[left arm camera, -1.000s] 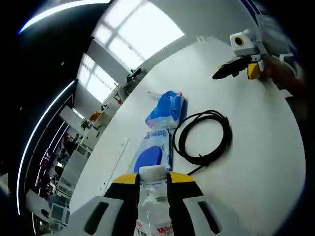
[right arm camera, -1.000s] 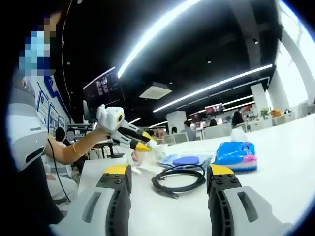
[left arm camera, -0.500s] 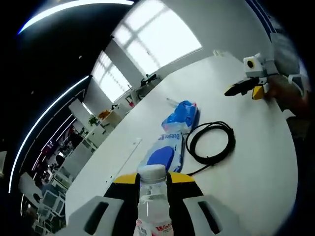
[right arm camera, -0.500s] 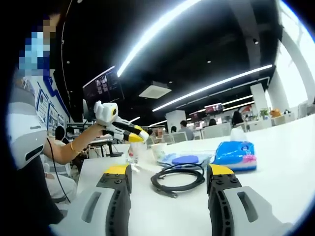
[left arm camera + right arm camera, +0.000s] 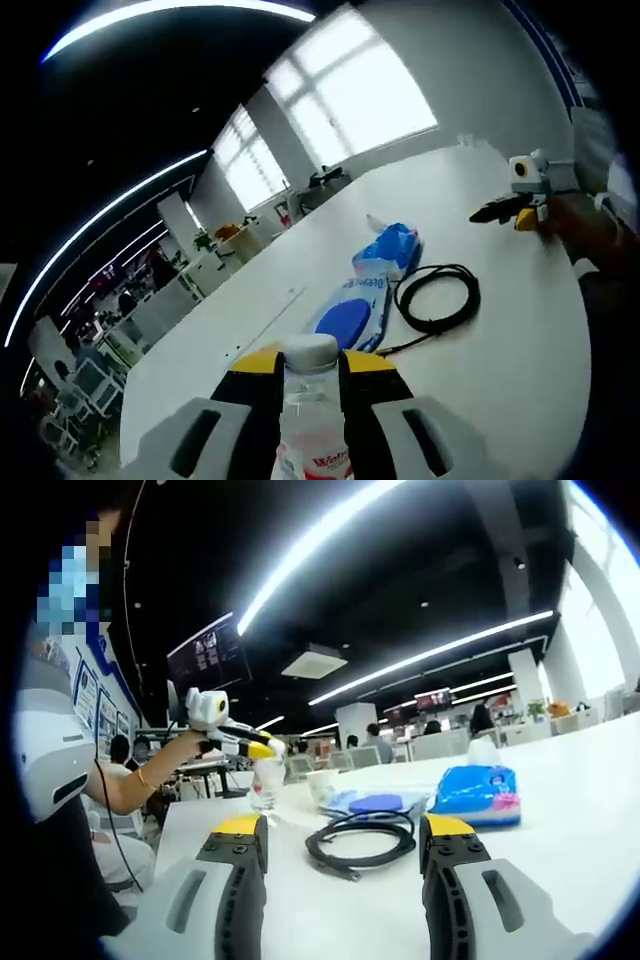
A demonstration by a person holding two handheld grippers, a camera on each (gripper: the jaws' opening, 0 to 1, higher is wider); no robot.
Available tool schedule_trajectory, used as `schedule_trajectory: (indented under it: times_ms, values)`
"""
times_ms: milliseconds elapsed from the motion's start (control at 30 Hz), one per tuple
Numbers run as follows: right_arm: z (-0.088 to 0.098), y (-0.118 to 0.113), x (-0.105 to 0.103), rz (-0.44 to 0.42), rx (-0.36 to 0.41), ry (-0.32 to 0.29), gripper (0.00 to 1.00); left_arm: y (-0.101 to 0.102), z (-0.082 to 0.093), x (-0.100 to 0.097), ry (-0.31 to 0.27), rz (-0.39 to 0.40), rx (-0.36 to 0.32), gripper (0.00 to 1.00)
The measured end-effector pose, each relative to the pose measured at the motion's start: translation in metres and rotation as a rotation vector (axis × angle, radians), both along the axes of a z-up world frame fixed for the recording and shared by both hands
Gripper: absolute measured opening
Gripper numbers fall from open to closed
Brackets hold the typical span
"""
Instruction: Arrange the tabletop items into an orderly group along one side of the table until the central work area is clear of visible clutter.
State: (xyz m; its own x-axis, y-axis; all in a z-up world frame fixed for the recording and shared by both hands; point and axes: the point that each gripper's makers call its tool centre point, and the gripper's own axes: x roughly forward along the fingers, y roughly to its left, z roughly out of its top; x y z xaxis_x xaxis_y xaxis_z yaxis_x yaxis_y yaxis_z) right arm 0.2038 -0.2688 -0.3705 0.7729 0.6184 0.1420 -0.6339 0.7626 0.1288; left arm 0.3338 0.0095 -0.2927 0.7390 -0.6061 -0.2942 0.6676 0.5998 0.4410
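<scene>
In the left gripper view, the left gripper (image 5: 312, 372) is clamping a clear bottle (image 5: 311, 420) by the neck, its yellow-tipped jaws pressing on either side just under the white cap (image 5: 310, 350). The bottle is sitting upright between the jaws, with a red-lettered label showing low on it. Beyond it the white table (image 5: 500, 340) is stretching away toward bright windows. A flat blue wipes pack (image 5: 350, 318) is lying just past the jaws, and a blue tissue pack (image 5: 391, 249) is lying at its far end, touching or nearly touching it. A coiled black cable (image 5: 438, 298) is lying just beside both packs, one loose end trailing back toward the gripper. Well apart at the table's far side, the right gripper (image 5: 505, 208) is resting in the person's hand (image 5: 572, 215), jaws pointing along the table.

In the right gripper view, the right gripper (image 5: 340, 845) is standing released, its jaws wide apart and holding nothing, low over the table (image 5: 590, 810). Between them and farther off, the cable (image 5: 360, 842) is lying coiled, with the wipes pack (image 5: 370, 802) behind it and the tissue pack (image 5: 480, 792) to its right. To the left, the left gripper (image 5: 262, 750) is holding the bottle (image 5: 265, 783) at the table's near-left part, with a paper cup (image 5: 322, 785) standing near it
</scene>
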Motion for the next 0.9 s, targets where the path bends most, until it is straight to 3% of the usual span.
schedule_trajectory:
  times_ms: [367, 633, 900]
  values:
    - [-0.003, 0.0, 0.002, -0.01, -0.013, 0.008, 0.59, 0.028, 0.009, -0.002, 0.004, 0.016, -0.16, 0.2]
    - [-0.015, 0.01, 0.002, 0.007, -0.087, 0.04, 0.56, 0.05, 0.013, -0.004, 0.0, 0.066, -0.24, 0.2]
    - [-0.015, 0.008, 0.002, -0.002, -0.087, 0.041, 0.55, 0.065, 0.014, -0.005, -0.002, 0.098, -0.308, 0.2]
